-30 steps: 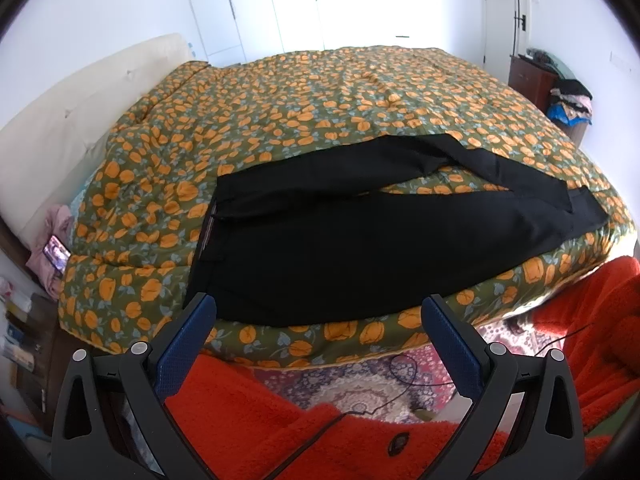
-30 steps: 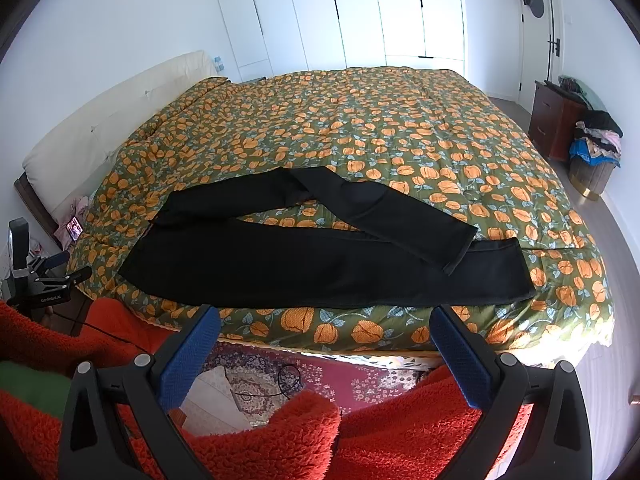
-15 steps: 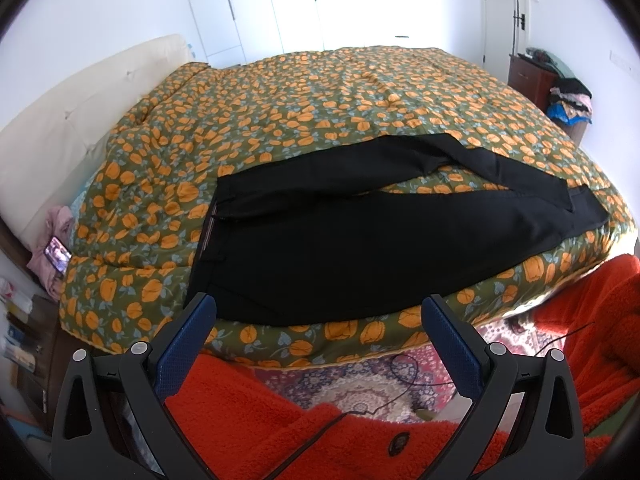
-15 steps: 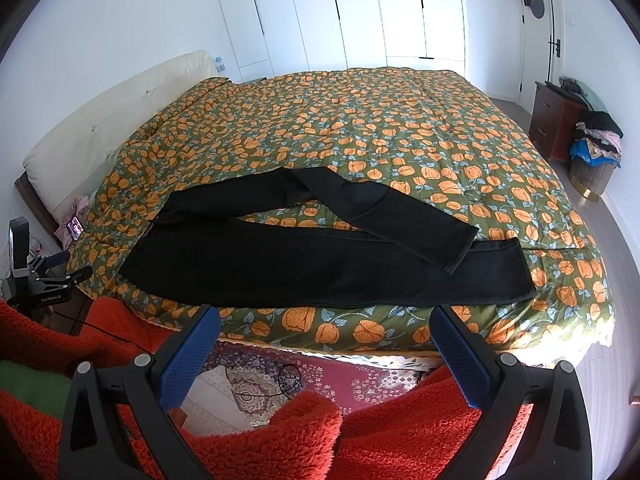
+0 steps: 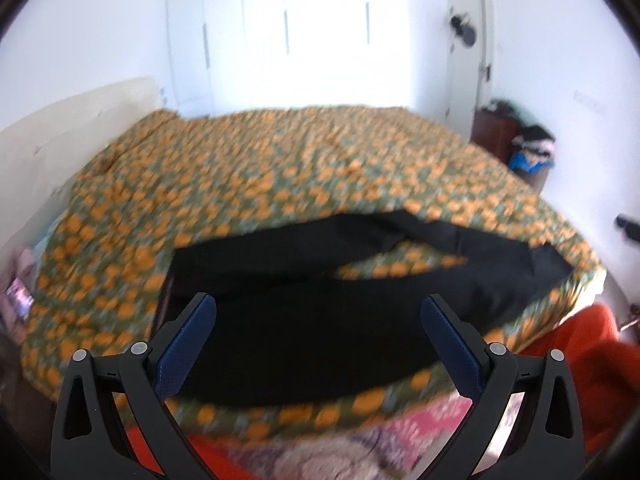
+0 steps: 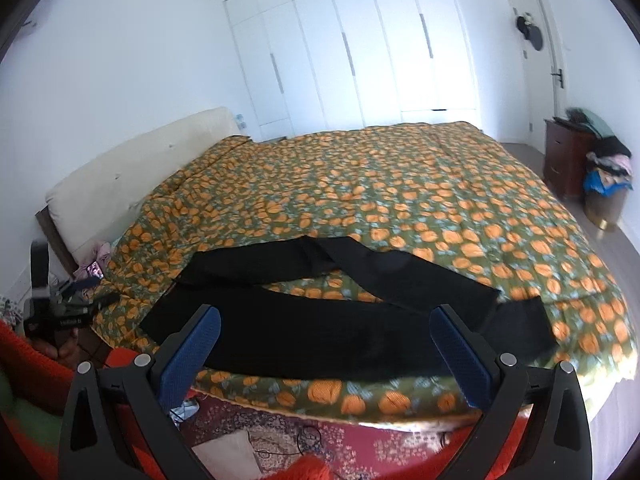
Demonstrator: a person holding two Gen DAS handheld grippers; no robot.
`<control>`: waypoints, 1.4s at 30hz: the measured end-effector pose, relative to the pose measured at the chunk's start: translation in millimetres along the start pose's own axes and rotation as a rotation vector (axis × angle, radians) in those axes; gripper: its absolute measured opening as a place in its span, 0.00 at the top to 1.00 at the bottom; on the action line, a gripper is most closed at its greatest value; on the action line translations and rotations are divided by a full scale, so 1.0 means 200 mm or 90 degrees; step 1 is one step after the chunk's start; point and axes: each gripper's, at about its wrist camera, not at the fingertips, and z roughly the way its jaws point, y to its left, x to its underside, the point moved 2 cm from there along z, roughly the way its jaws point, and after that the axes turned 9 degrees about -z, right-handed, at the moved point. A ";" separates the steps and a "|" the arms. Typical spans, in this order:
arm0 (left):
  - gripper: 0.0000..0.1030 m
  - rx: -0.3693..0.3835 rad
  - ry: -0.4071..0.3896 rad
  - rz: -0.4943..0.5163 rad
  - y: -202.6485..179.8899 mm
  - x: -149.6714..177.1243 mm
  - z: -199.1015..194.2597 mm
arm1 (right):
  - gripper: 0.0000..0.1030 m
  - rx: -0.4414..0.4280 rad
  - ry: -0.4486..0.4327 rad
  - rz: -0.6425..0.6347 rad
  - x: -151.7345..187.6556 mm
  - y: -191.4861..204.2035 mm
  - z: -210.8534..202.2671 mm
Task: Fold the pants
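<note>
Black pants (image 6: pixel 332 332) lie spread along the near edge of a bed with an orange-patterned green quilt (image 6: pixel 400 200). The waist is at the left, and the far leg crosses over toward the near leg's hem at the right. In the blurred left wrist view the same pants (image 5: pixel 320 332) fill the middle. My left gripper (image 5: pixel 318 308) stands open in front of the waist end, holding nothing. Near the leg end, my right gripper (image 6: pixel 326 320) is open too, and empty. Both hover short of the cloth.
A cream headboard (image 6: pixel 132 168) is at the left and white wardrobes (image 6: pixel 360 52) stand behind the bed. At the right are a dark dresser (image 6: pixel 564 160) and a clothes pile (image 6: pixel 608 168). A patterned rug (image 6: pixel 320 436) and red fleece sleeves (image 6: pixel 32 364) lie below.
Both grippers have tilted up and moved forward toward the bed, so the pants now sit between the fingers in each view. The left view is motion-blurred. The pants have not moved.
</note>
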 end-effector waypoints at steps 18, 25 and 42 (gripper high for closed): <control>0.01 -0.021 0.072 0.080 -0.25 0.16 0.36 | 0.34 0.085 0.166 -0.018 0.24 -0.37 0.63; 0.01 -0.050 0.127 0.028 -0.19 0.14 0.57 | 0.43 0.125 0.300 -0.131 0.42 -0.67 0.99; 0.01 -0.072 0.199 0.024 -0.26 0.19 0.74 | 0.90 0.202 0.201 -0.063 -0.66 -1.54 1.19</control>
